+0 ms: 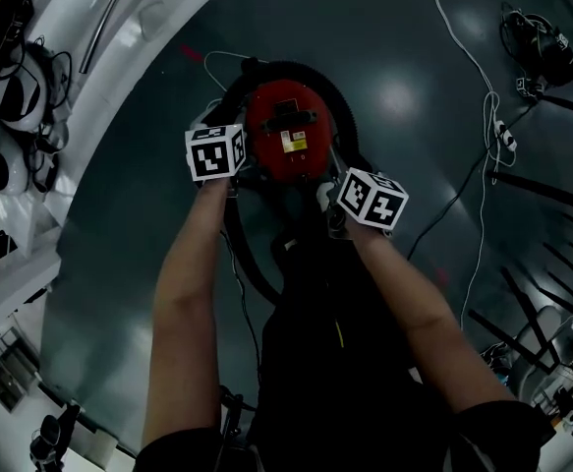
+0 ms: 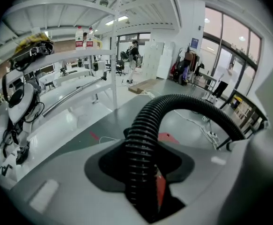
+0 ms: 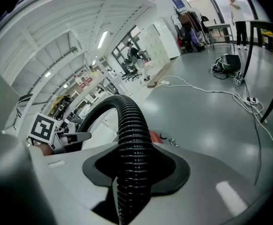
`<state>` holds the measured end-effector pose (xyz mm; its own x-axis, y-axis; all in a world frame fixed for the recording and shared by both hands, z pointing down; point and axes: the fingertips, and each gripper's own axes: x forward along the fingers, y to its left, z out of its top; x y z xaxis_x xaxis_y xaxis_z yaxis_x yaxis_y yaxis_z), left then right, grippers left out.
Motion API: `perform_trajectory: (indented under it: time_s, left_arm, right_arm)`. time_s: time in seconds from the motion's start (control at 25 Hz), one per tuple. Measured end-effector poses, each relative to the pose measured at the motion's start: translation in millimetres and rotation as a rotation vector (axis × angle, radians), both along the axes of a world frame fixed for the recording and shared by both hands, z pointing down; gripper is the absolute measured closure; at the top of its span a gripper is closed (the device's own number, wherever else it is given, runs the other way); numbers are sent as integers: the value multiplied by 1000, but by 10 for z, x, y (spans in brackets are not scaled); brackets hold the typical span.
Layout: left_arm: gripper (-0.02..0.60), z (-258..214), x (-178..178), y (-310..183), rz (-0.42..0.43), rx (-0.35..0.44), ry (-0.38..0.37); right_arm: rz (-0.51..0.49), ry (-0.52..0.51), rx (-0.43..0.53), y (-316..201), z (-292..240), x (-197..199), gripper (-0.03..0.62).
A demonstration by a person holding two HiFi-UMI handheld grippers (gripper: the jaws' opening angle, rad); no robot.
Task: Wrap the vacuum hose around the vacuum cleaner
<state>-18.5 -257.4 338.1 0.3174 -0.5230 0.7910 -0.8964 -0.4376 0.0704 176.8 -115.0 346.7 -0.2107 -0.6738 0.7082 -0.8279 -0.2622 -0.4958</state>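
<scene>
In the head view the red vacuum cleaner stands on the grey floor, and the black ribbed vacuum hose curves round its far side. My left gripper is at the cleaner's left side and my right gripper at its near right side. In the left gripper view the vacuum hose runs up between the jaws of the left gripper, which is shut on it, then arches right. In the right gripper view the right gripper is shut on the vacuum hose, which arcs left.
A white curved bench with headsets runs along the left. White cables and a power strip lie on the floor to the right, near a black bundle. Black frame legs stand at the right edge.
</scene>
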Motion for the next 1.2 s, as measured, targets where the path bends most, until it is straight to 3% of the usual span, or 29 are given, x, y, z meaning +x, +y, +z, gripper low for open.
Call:
perform_trajectory:
  time_s: [0.36, 0.88, 1.2]
  left_arm:
    - [405, 550, -25, -270, -22, -53, -42]
    - [405, 1160, -47, -531, 13, -119, -136]
    - [402, 1360, -73, -706, 1, -112, -174]
  right_arm:
    - [-59, 4, -48, -390, 484, 98, 434]
    - [-113, -16, -118, -648, 1040, 157, 433]
    - [-151, 7, -119, -811, 1215, 177, 433]
